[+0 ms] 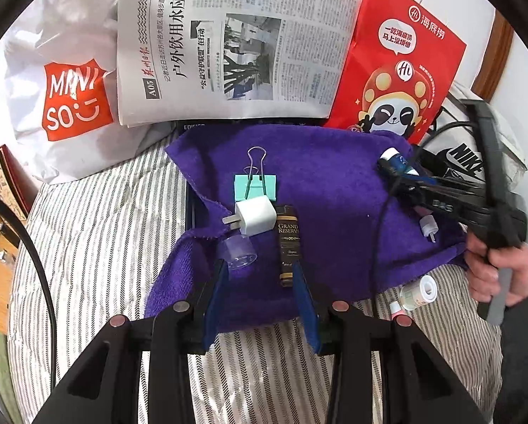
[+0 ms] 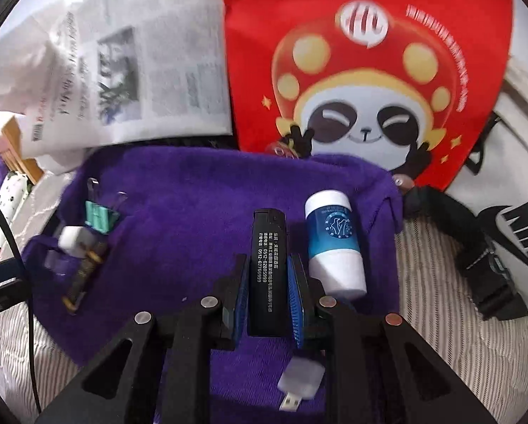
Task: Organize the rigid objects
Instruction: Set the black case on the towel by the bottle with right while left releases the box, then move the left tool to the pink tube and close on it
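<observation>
A purple towel (image 1: 327,190) lies on the striped bed. On it in the left wrist view are a green binder clip (image 1: 255,185), a white plug adapter (image 1: 255,217), a clear small cap (image 1: 237,249) and a black-and-gold "Grand Reserve" stick (image 1: 288,243). My left gripper (image 1: 258,272) is open, just in front of these. My right gripper (image 2: 266,275) is shut on a black lighter (image 2: 266,268) over the towel (image 2: 179,212). A blue-and-white tube (image 2: 334,243) lies beside it on the right. A white USB stick (image 2: 299,385) lies below.
A newspaper (image 1: 228,42), a red panda paper bag (image 1: 398,60), a white Miniso bag (image 1: 62,99) and a white Nike bag (image 2: 511,219) stand behind the towel. A small white roll (image 1: 419,291) and a pink item (image 1: 394,307) lie on the striped sheet (image 1: 97,247).
</observation>
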